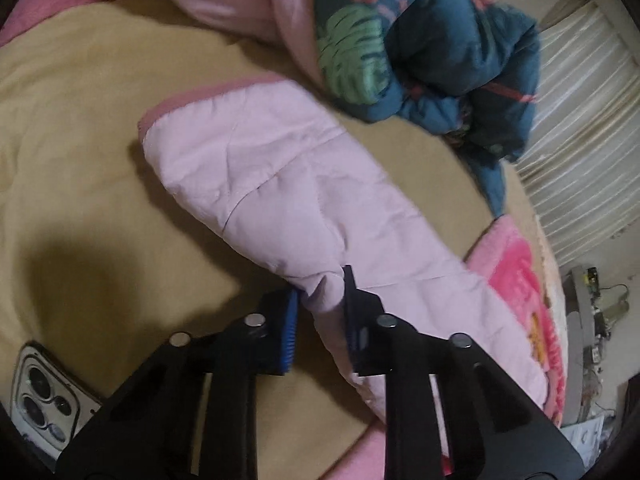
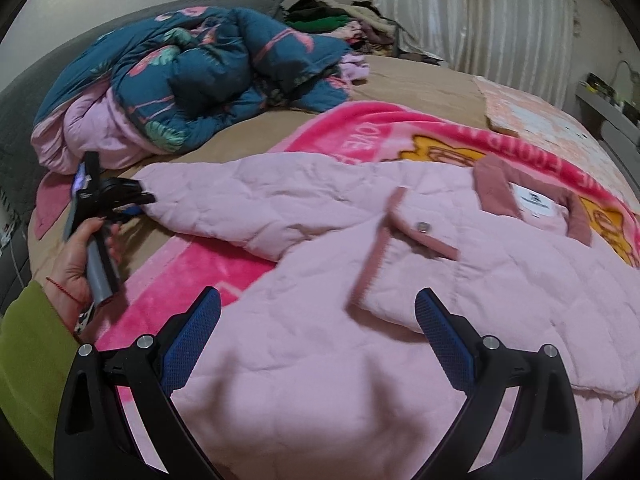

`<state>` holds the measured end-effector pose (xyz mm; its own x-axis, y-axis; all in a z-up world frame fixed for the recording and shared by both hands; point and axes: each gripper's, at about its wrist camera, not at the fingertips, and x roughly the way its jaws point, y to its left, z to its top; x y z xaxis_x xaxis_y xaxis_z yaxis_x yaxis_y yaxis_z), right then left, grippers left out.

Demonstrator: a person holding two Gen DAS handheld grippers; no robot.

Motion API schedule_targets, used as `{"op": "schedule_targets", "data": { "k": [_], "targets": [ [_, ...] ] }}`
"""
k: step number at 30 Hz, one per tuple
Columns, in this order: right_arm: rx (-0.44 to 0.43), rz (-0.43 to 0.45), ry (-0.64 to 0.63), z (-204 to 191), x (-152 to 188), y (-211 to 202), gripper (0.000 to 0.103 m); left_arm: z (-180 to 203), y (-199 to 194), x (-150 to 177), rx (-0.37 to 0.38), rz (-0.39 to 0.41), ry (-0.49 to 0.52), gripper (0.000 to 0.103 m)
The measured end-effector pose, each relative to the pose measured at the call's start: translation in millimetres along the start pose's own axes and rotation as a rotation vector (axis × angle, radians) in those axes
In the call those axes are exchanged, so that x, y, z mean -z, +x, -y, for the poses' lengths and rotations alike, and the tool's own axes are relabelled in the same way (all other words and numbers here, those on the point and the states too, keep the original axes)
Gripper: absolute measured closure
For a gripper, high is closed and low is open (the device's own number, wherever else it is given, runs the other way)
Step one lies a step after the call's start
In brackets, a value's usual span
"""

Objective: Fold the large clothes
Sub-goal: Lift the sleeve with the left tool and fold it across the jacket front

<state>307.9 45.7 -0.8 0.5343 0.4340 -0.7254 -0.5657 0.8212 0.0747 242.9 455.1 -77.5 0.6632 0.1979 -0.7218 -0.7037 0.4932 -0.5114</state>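
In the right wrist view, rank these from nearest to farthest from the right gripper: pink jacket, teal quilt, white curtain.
1. pink jacket, right under the right gripper.
2. teal quilt, bunched up at upper left.
3. white curtain, at the far wall.

Your pale pink quilted cloth jacket [image 2: 320,264] looks matt and puffy, its darker pink collar [image 2: 496,192] ribbed. Beneath it lies a plush, fuzzy bright pink blanket [image 2: 352,136]. The blue rubbery pads [image 2: 188,344] look finely dimpled.

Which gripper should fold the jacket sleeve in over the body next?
Left. The left gripper is already shut on the sleeve; the right gripper hangs open over the jacket body, gripping nothing.
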Motion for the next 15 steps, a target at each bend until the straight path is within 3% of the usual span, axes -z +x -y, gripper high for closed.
{"op": "schedule_targets", "data": {
  "k": [10,15],
  "targets": [
    [0.035,0.055,0.09,39.2,10.5,-35.7,0.006,69.8,-101.7,-7.0,0.154,0.198,0.137,0.095],
    [0.055,0.081,0.125,59.2,18.1,-58.3,0.006,98.6,-136.0,1.7,0.212,0.246,0.202,0.095]
  ]
}}
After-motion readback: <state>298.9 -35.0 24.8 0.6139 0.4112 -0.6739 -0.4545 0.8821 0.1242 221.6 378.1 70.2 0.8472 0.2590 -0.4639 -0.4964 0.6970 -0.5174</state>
